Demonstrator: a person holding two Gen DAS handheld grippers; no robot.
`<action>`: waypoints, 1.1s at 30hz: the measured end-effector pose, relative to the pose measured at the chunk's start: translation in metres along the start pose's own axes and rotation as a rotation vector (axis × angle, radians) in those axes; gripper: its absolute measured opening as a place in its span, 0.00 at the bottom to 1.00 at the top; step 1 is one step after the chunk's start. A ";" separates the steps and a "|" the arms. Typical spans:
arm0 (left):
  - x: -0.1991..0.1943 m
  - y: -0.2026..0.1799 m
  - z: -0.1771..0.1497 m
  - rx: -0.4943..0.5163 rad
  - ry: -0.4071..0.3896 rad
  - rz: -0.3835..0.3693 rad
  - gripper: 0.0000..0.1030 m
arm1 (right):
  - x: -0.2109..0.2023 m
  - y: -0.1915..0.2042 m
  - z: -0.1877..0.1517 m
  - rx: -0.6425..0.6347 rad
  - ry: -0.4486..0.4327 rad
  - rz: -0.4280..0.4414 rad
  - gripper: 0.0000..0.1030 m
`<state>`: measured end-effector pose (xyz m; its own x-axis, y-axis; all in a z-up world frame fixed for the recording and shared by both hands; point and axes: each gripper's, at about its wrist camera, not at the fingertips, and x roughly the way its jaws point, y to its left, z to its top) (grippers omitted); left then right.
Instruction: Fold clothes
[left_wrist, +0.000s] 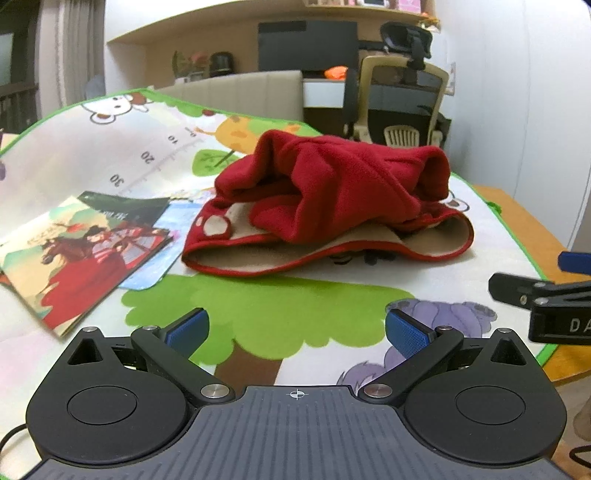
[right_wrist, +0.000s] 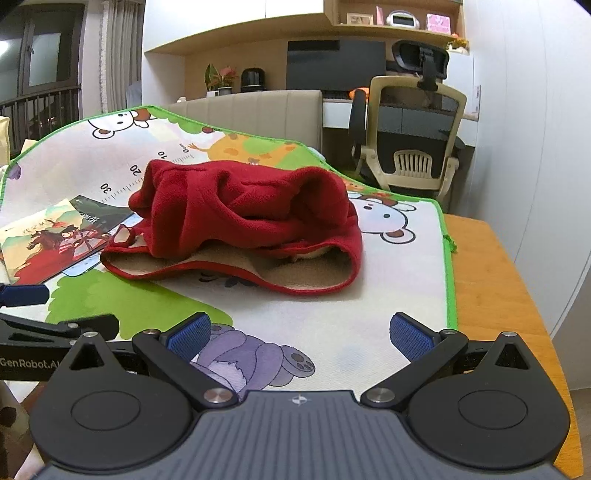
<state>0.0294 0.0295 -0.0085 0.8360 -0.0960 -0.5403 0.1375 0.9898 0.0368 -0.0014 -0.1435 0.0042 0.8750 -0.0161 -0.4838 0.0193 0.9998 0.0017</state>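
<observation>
Red garment is seen crumpled on the play mat. Jaws of left gripper and right gripper are held apart, nothing clasped.

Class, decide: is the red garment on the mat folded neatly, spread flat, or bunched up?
Bunched up. The red garment sits in a rumpled heap, its beige lining showing along the near hem.

black left tool, blue ribbed pads, perhaps rubber.
</observation>
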 end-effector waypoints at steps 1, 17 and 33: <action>-0.001 0.000 -0.001 -0.001 0.006 0.001 1.00 | -0.001 0.001 0.000 -0.003 -0.001 0.000 1.00; -0.003 0.000 0.000 -0.016 0.015 -0.007 1.00 | 0.001 0.003 -0.002 -0.008 0.010 0.008 1.00; -0.002 0.000 -0.001 -0.022 0.021 -0.005 1.00 | 0.003 0.000 -0.004 -0.002 0.020 0.012 1.00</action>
<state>0.0273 0.0301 -0.0083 0.8237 -0.0993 -0.5582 0.1303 0.9914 0.0159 -0.0012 -0.1432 -0.0008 0.8654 -0.0043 -0.5011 0.0084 0.9999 0.0058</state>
